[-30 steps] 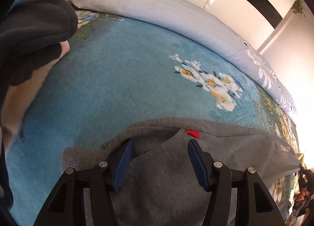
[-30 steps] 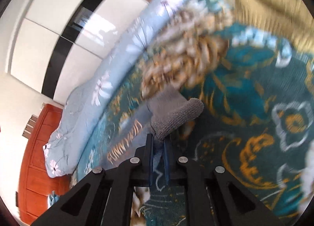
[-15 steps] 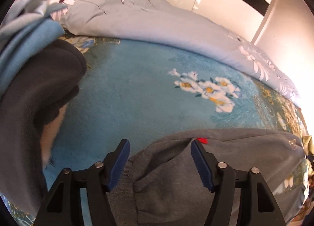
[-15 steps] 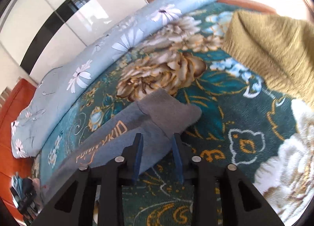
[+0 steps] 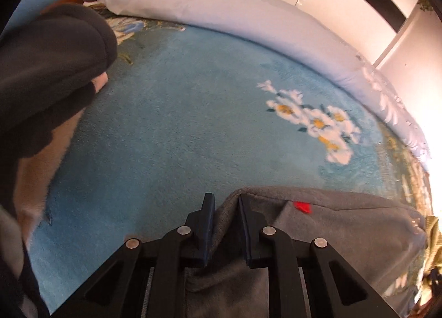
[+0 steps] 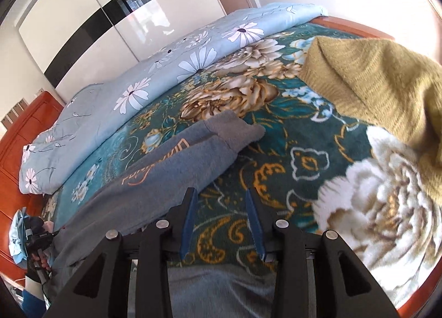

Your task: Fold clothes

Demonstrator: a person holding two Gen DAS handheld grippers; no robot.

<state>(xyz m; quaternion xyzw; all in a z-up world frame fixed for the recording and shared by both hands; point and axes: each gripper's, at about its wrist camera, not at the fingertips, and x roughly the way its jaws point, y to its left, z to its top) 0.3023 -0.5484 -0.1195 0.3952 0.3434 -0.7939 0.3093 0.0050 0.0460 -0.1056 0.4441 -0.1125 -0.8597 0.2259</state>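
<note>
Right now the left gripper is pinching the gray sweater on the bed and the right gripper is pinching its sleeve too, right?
Not quite. The left gripper is pinching the gray sweater, but the right gripper is open and holds nothing. In the right wrist view the sleeve lies flat on the blanket, ahead of the open fingers and apart from them.

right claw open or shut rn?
Open. The right claw has its two blue pads apart, with only floral blanket between them; the grey sweatshirt lies released.
</note>
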